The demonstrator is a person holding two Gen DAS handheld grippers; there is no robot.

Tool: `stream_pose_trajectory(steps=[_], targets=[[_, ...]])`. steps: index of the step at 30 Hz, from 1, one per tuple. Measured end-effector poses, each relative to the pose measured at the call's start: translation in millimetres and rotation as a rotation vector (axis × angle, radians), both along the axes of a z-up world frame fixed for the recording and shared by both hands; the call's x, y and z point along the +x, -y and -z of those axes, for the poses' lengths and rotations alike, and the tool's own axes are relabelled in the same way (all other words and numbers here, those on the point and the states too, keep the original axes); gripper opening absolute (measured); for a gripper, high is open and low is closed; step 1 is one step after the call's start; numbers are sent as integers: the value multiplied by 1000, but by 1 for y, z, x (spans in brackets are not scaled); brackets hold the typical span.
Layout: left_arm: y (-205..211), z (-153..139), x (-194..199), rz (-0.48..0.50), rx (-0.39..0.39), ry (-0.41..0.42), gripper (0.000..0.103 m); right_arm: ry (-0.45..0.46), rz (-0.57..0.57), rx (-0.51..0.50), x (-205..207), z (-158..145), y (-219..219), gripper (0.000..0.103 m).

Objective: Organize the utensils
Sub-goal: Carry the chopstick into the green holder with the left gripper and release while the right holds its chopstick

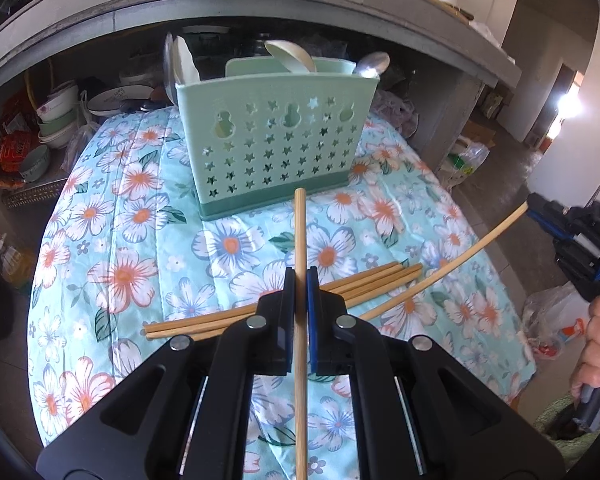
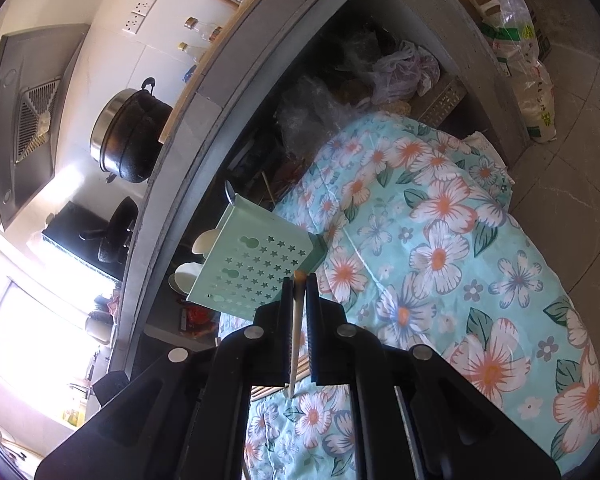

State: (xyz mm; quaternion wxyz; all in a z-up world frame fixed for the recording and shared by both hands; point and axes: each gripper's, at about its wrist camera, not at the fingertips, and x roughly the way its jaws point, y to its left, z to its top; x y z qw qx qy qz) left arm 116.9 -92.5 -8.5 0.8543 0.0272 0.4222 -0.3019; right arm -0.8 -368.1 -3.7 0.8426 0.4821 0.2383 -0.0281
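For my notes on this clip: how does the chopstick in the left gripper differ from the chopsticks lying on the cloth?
The held chopstick is clamped between the left gripper fingers and points toward the green utensil holder; the loose chopsticks lie flat on the floral cloth. It is single; they form a bundle. It crosses over them, running away from the camera, while they run sideways. All look like plain bamboo sticks.

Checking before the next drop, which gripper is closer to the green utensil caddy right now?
Left, probably. The left gripper faces the green utensil caddy across the cloth, holding a chopstick. The right gripper sits farther right with another.
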Motion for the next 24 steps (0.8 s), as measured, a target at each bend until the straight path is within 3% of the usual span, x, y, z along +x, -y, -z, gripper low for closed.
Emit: stream_pose_trajectory(steps=[4,7,13,24], targets=[[-11,-10,9,4,-69,-25,4,9,2,-53,-2,-11,-7,6],[-17,-8,21,13,-119,-106,4,20,-3,-81,-1,-17,-14,6],[-18,-1,37,21,-148,-213,4,50,-11,-120,-1,-21,-24,6],[-17,-20,40,10,-190,-205,4,72,-23,-114,-5,-19,-17,6]])
